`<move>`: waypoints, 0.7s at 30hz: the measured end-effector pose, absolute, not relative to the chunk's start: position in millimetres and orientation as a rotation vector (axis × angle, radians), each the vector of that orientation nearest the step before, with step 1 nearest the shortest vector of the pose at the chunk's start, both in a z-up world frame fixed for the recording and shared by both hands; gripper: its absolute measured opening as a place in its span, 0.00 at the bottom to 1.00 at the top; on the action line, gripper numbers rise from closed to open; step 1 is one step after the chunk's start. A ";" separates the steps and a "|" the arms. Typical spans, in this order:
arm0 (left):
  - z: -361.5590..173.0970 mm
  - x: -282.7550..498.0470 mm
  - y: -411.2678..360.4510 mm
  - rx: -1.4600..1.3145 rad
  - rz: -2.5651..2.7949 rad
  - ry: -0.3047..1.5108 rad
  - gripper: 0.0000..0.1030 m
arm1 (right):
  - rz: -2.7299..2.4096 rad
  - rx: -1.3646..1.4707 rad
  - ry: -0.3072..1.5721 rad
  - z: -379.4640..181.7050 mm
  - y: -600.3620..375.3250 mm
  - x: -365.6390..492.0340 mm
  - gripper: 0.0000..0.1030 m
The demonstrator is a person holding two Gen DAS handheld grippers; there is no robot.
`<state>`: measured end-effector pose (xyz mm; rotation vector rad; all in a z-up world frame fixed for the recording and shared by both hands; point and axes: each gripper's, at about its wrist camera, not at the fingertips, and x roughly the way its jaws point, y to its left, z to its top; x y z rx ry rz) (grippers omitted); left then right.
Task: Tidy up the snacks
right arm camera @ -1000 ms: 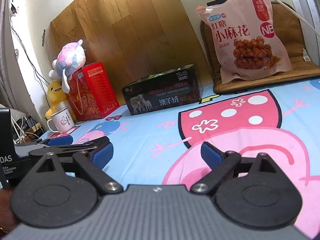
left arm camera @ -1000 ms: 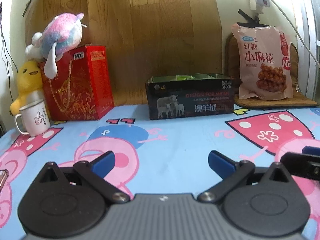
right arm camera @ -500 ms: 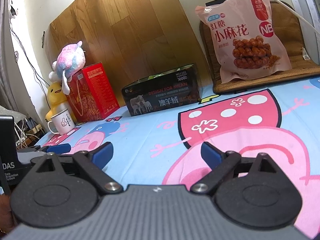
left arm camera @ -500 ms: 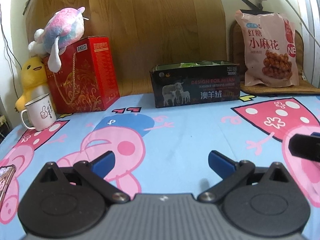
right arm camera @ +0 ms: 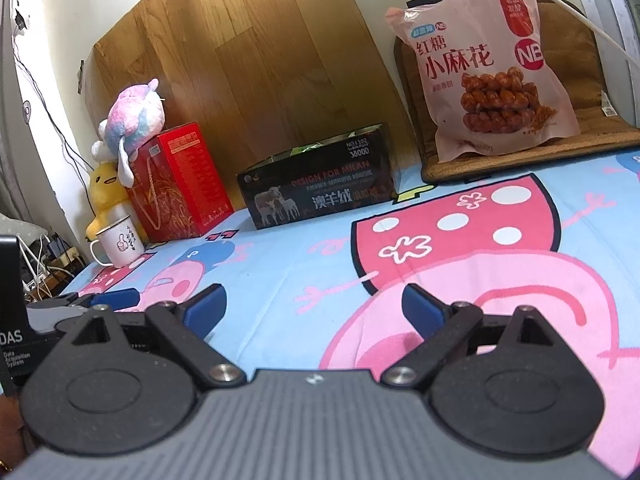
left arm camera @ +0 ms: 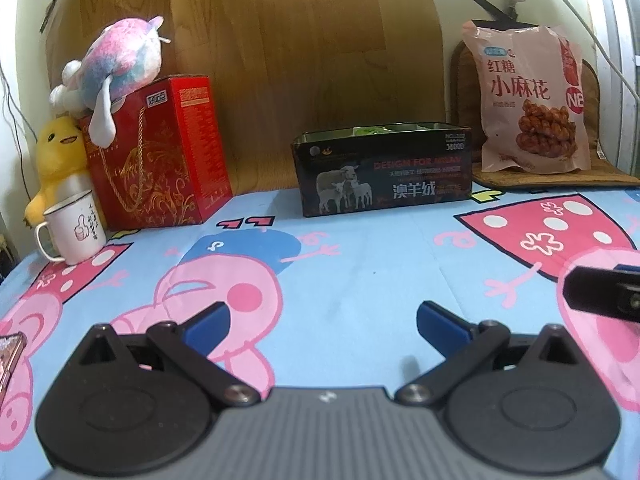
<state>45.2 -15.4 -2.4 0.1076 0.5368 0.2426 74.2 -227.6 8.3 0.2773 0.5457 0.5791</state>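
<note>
Big pink snack bag (left arm camera: 528, 100) up at about 1 o'clock in the left wrist view, standing upright on a brown mat (left arm camera: 560, 178) and leaning back against the wall, well apart from both grippers. Looks light, puffy and crinkly, probably full of brittle twisted dough sticks, so no hard squeezing. Best bet: pinch the flat sealed top edge or a side seam, since slick film over the fat middle would likely slip or crush the contents. Open black box (left arm camera: 384, 168) at 12 o'clock, just left of the bag, with something green peeking out, likely the drop-off spot. Left gripper (left arm camera: 322, 320) spread wide, blue pads holding nothing, low over the cartoon sheet (left arm camera: 360, 264). Right gripper (right arm camera: 312, 308) same deal: spread wide, empty, nothing touching the pads, bag (right arm camera: 492, 68) at roughly 1 o'clock there too. Red gift box (left arm camera: 160, 152), plush toys and mug (left arm camera: 76, 228) off at 10 o'clock, not in the way.
</note>
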 end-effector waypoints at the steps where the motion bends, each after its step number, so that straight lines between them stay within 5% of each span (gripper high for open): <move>1: -2.6 45.9 -15.9 0.112 0.239 0.538 1.00 | 0.577 0.277 0.548 8.1 -227.7 74.5 0.93; 21: -1.4 44.5 -14.3 0.094 0.221 0.532 1.00 | 0.613 0.271 0.580 7.2 -224.8 80.7 0.93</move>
